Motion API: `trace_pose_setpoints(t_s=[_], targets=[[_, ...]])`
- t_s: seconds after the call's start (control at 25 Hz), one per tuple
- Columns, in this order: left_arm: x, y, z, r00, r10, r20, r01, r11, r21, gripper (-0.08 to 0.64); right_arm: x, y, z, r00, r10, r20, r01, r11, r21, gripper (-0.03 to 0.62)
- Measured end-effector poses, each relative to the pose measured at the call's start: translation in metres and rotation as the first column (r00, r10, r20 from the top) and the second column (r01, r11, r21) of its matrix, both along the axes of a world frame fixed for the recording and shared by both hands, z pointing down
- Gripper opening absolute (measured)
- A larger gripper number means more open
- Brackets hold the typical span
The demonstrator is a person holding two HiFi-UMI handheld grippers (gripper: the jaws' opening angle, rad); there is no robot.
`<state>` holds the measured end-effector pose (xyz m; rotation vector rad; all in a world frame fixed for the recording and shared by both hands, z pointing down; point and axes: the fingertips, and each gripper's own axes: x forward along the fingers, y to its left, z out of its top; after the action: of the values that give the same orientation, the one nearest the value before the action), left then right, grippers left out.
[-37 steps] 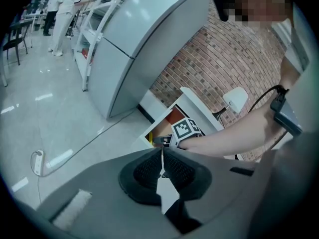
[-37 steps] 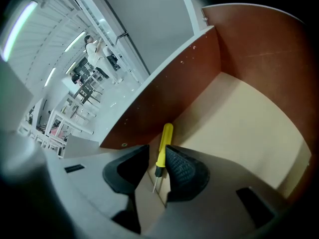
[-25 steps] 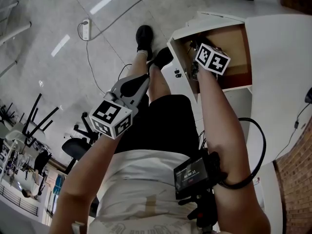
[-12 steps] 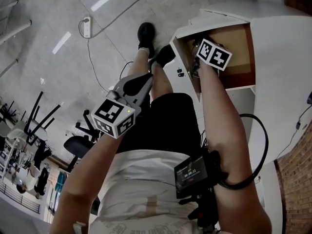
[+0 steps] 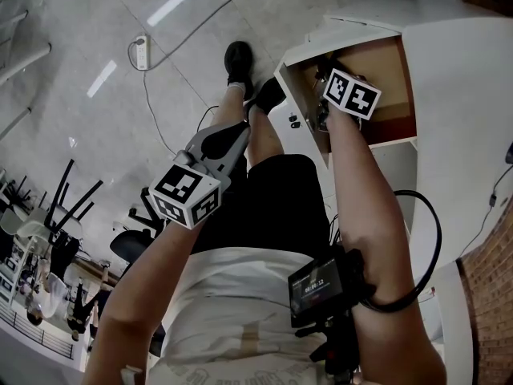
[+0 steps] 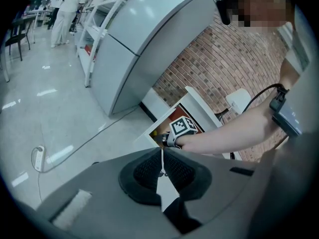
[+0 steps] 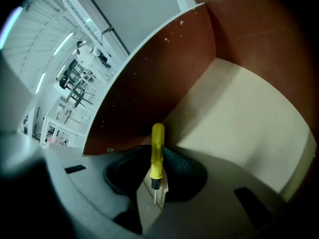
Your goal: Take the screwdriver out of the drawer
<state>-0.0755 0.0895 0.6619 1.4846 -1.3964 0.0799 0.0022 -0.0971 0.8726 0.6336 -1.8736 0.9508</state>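
A short line of digits is shown on the small screen strapped to the right forearm, but it is too small to be read with certainty. Only square black-and-white code patterns are carried by the left cube and the right cube.

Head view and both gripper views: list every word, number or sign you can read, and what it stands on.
Wrist screen: a row of digits, too small to read.
Left marker cube, right marker cube: black-and-white squares, no letters.
Screwdriver: no print shows.
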Motion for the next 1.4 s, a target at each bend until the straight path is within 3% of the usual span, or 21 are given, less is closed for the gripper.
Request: trace_pose_setpoints(t_s=[0.52,1.4], targets=[[0.011,-0.01,-0.01,0.997,0.075,0.009,-0.076,0.997,0.026,0.014,0.017,0.016,-0.022,0.998,-0.032,0.06,0.033,0.999,-0.005,0.067],[0.025,-0.036,-0.065,0.978,0.178,0.113,-0.186,0.98,0.071,0.014,0.045,0.025,-0.092,0.985,-0.048,0.165,0.043,0.999,0.032,0.067]])
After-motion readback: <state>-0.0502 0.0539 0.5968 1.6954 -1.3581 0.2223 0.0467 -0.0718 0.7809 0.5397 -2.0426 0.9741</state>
